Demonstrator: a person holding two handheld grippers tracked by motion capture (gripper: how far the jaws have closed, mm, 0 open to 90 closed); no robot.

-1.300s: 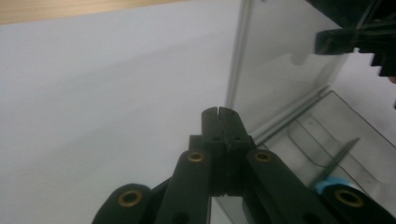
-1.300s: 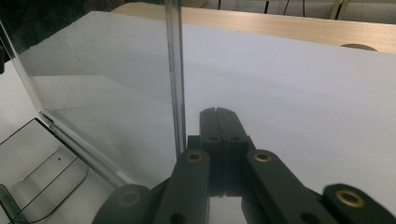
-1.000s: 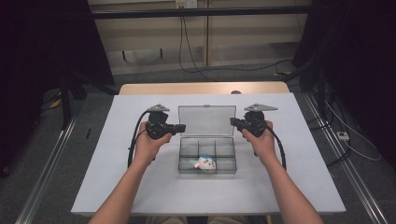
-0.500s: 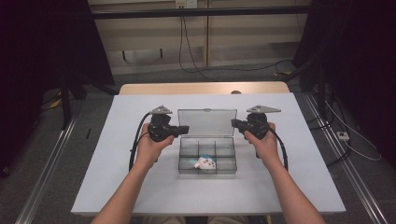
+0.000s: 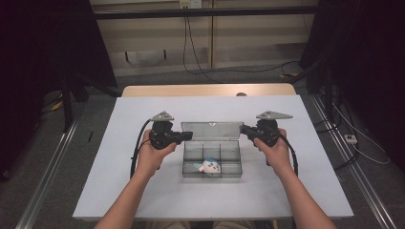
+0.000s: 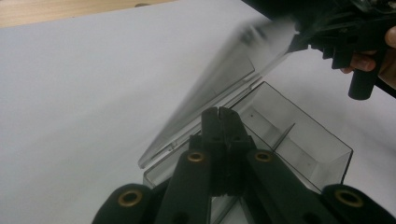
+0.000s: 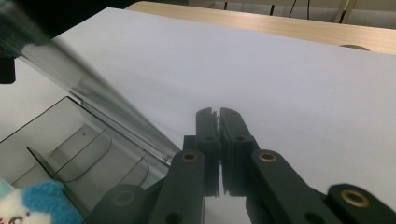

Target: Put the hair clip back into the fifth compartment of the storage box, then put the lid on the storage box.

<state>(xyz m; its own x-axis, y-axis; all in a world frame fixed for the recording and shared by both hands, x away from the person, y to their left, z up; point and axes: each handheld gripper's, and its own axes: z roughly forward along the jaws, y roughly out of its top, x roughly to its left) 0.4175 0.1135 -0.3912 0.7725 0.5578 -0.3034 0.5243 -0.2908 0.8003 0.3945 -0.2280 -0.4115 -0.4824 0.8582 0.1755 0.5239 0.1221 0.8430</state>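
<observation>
Clear plastic compartment box (image 5: 211, 156) sits on the white table (image 5: 119, 143) between the two grippers, hinged lid (image 5: 212, 130) tilted up at the far side. Left gripper (image 5: 188, 137) is at the lid's left end, right gripper (image 5: 243, 130) at its right end, one per end, likely so the lid swings evenly without twisting the box. In the left gripper view the jaws are pressed together with no gap, tips just at the left rear corner of the box (image 6: 299, 140), lid (image 6: 219, 88) rising ahead of them and blurred; cannot tell if they pinch its edge or just push it. Right gripper view: jaws also closed tight, lid (image 7: 93, 100) passing just left of the tips, not visibly clamped. A small blue-and-white plush toy (image 5: 209, 165) lies in a near-row compartment, nearer the person than both sets of tips; its corner shows low left of the right jaws (image 7: 28, 205). Judged: lid being closed or opened, can't tell which.
</observation>
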